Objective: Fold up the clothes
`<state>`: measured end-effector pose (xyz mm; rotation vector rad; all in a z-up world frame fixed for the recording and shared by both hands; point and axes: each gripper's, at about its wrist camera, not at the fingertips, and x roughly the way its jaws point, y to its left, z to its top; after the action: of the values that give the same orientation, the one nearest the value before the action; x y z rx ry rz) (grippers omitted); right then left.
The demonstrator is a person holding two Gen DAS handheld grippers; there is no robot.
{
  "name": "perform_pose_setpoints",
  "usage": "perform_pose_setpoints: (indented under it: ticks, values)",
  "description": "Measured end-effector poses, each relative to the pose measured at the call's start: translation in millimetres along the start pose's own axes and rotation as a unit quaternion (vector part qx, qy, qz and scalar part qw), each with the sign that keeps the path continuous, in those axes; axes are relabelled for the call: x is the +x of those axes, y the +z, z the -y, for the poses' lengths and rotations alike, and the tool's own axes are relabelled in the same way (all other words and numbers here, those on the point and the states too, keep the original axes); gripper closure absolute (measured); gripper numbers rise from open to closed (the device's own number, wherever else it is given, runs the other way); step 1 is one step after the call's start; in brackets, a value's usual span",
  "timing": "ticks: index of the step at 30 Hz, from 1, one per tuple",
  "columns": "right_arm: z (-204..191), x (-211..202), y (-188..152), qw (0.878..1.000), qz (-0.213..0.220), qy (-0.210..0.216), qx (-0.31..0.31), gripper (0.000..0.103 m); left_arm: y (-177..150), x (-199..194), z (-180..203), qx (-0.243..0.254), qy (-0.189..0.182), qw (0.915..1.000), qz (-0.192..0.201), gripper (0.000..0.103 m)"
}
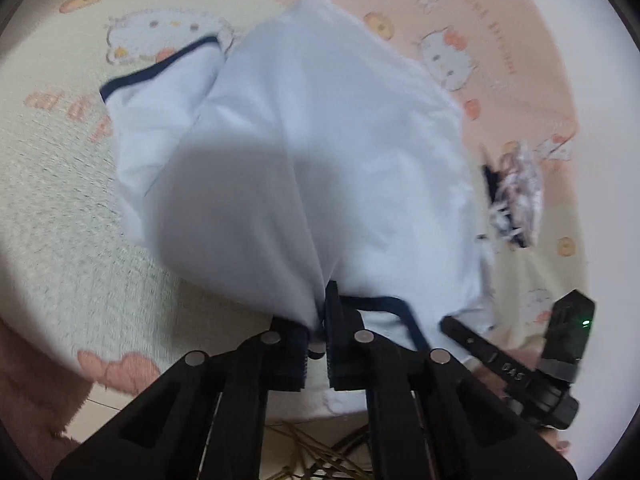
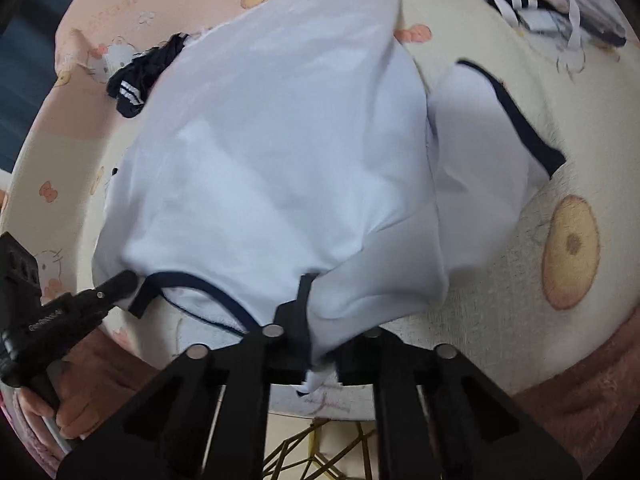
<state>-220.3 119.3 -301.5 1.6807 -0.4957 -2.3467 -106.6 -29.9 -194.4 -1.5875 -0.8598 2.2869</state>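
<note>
Here, nearest each camera, the left gripper (image 1: 318, 336) and right gripper (image 2: 316, 344) each pinch the near edge of the one white shirt (image 1: 304, 152) either side of its navy collar, likely to keep that edge taut for folding. Beyond them, two sleeves trail at 10 and 2 o'clock on the blanket (image 1: 60, 208), and two dark piles (image 2: 132, 80) lie farther back.

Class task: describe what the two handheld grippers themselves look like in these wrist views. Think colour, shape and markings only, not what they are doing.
Both are matte black. The left gripper and right gripper each have two ridged fingers on angular linkage arms with round silver pivot pins. Seen from the other camera, each shows pale lettering on its body, too blurred to read, and the right gripper's side carries a small green light.
</note>
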Motion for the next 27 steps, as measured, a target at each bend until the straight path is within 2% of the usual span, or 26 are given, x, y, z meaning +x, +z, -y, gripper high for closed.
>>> perform_pose_setpoints:
  ticks: [4, 7, 11, 15, 19, 21, 23, 24, 27]
  values:
    - [5, -26, -11, 1.000, -0.003, 0.020, 0.012, 0.099, -5, -28, -13, -0.033, -0.034, 0.9989, 0.000, 0.097]
    - [11, -39, -20, 0.999, -0.011, 0.027, 0.026, 0.099, -15, -31, -24, -0.041, -0.030, 0.9985, -0.019, 0.097]
    - [23, -7, -28, 0.996, -0.070, -0.024, 0.047, 0.094, -23, -3, -33, -0.029, 0.048, 0.9952, -0.080, 0.097]
    - [21, -2, -30, 0.994, -0.085, -0.071, 0.026, 0.084, -27, 1, -32, -0.013, 0.077, 0.9925, -0.095, 0.096]
    - [19, -3, -33, 0.992, -0.094, -0.089, 0.011, 0.083, -32, 3, -30, 0.003, 0.101, 0.9893, -0.106, 0.096]
    - [20, -6, -34, 0.992, -0.094, -0.085, 0.011, 0.083, -31, 0, -30, -0.004, 0.095, 0.9897, -0.108, 0.094]
    - [21, -16, -34, 0.994, -0.087, -0.069, 0.012, 0.081, -28, -4, -27, -0.013, 0.083, 0.9906, -0.108, 0.082]
    - [21, -21, -33, 0.995, -0.081, -0.063, 0.012, 0.080, -27, -6, -26, -0.018, 0.077, 0.9910, -0.108, 0.080]
    - [20, -38, -26, 0.997, -0.065, -0.045, 0.014, 0.079, -17, -23, -13, 0.007, 0.055, 0.9942, -0.092, 0.077]
